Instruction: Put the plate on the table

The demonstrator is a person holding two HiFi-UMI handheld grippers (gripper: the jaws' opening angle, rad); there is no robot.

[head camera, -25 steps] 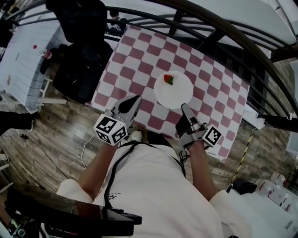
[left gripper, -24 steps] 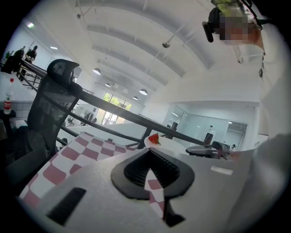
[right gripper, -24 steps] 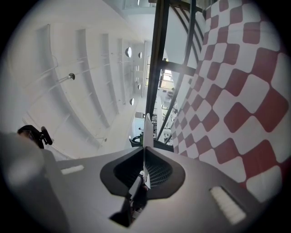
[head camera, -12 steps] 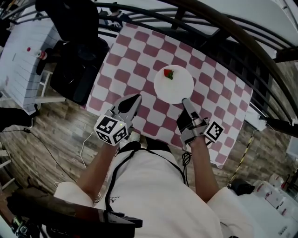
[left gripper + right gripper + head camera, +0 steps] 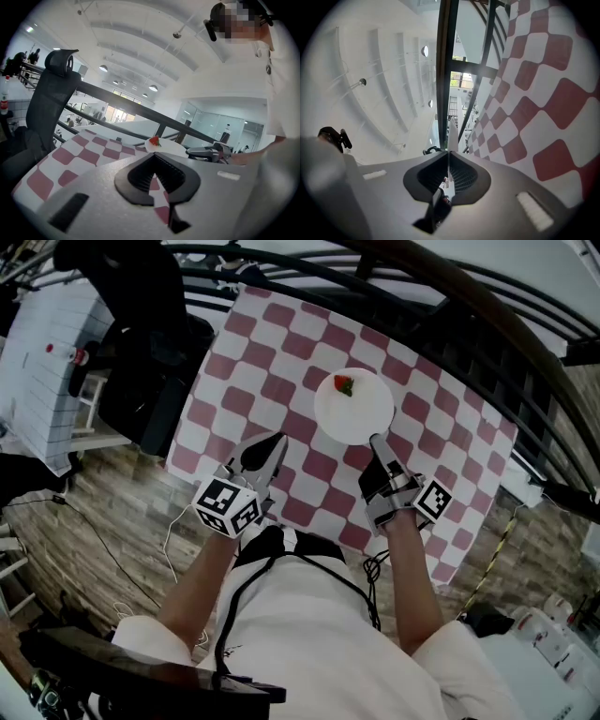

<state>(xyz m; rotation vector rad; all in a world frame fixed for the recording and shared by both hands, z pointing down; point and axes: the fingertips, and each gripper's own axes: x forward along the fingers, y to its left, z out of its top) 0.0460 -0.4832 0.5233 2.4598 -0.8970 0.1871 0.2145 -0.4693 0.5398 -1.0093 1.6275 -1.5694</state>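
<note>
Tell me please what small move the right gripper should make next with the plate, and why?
Probably lower the plate gently and level onto the checkered table, jaws closed. The right gripper pinches its near rim, and a strawberry lies on it, so a tilt could roll that off. Whether the plate already touches the table I cannot tell.

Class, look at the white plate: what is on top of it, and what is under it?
On the plate sits one small red fruit with green. Under it is checked tablecloth; the part beneath is covered, so contact cannot be seen.
</note>
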